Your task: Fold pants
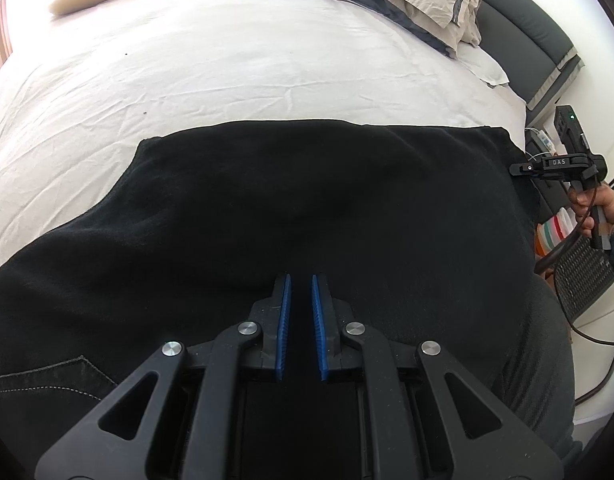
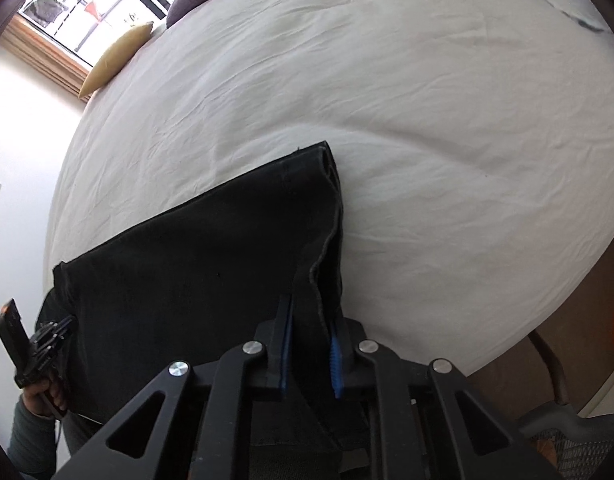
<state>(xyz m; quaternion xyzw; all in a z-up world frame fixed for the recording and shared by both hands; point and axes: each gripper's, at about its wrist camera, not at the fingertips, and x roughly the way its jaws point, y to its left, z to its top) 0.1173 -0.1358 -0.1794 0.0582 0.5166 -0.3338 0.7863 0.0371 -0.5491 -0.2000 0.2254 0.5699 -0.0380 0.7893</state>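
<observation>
Right blue-padded black gripper (image 2: 310, 344) clamped on the hem end of the black denim pants (image 2: 195, 256). Left blue-padded gripper (image 1: 302, 312) slightly parted, gripping nothing, above mid-leg. Long axis across the white-sheeted bed (image 2: 427, 120), gripper to gripper.

Matt black cloth pants (image 1: 307, 200) on a creased white cotton sheet (image 1: 227, 60).

Daylit white bed (image 2: 387, 80), grey headboard (image 1: 535, 40), wood-framed window (image 2: 87, 12), white wall (image 2: 19, 140).
</observation>
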